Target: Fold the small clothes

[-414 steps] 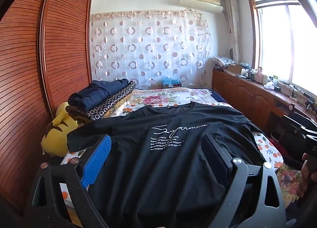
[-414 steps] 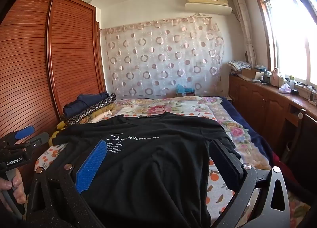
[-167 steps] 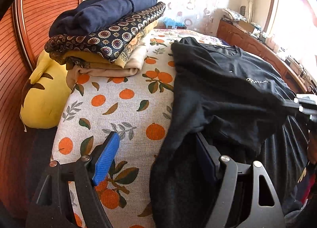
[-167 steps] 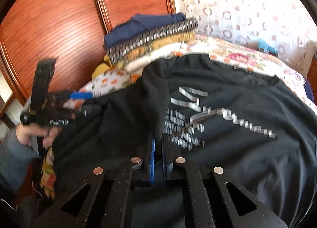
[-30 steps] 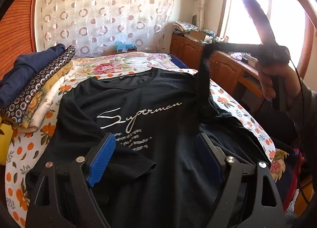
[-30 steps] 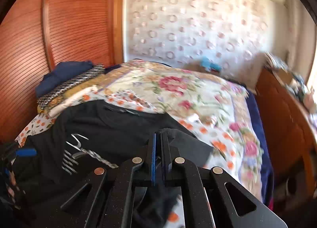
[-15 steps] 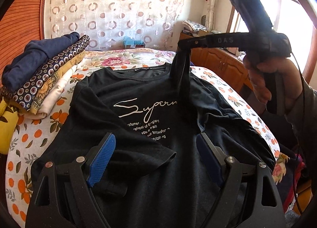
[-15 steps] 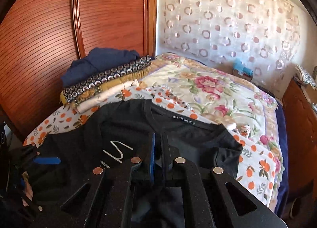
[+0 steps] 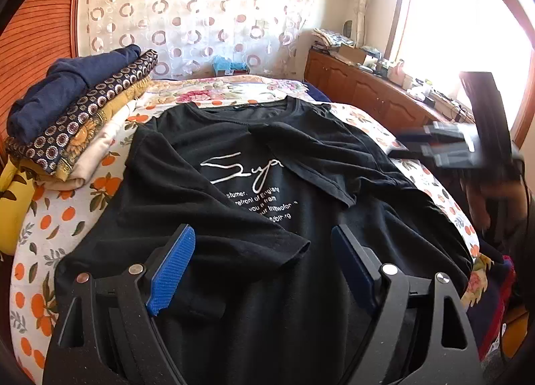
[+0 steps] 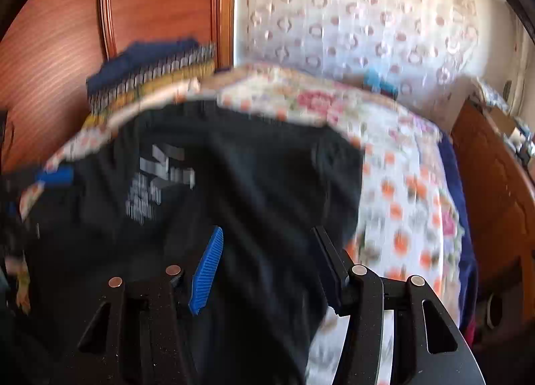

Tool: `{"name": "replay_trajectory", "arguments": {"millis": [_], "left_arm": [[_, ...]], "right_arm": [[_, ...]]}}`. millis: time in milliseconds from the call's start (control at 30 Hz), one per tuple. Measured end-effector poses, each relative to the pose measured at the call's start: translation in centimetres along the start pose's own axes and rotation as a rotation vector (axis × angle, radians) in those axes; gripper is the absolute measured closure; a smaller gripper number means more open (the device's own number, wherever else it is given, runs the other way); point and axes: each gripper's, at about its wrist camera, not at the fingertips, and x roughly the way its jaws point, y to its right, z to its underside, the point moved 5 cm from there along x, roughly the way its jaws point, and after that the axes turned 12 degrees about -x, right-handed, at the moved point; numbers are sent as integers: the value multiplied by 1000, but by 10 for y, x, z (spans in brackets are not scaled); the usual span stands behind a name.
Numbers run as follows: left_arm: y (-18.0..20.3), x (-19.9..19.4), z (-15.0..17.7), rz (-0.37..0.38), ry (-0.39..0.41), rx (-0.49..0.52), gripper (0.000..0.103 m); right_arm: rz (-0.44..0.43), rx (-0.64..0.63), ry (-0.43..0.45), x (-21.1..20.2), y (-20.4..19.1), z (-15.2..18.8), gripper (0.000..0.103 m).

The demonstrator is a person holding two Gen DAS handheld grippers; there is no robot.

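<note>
Left wrist view showed the black T-shirt [image 9: 301,217] spread on the bed [image 9: 67,217], both sleeves now folded in over the chest (the right one was pinched and held up half a second before). The right gripper [image 10: 267,261] had just been opening its jaws, nothing clamped between them, cloth merely lying beneath. The left gripper [image 9: 260,271] hung wide open above the hem, holding nothing. By my judgement the sleeve folds were finished and the lengthwise fold was next.
</note>
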Motion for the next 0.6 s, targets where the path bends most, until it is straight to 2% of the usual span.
{"name": "replay_trajectory", "arguments": {"millis": [133,233,467,600], "left_arm": [[12,6,-1,28,-5,13,19],[25,13,-3,46,-15,32,19],[62,44,-9,121,-94,73,37],[80,69,-8,114,-145,126,49]], "right_arm": [[14,34,-40,-2,-4,39,47],[31,91,-33,-6,12,50,47],[44,175,2,-10,14,70,47],[86,199,-8,-5,15,73,47]]}}
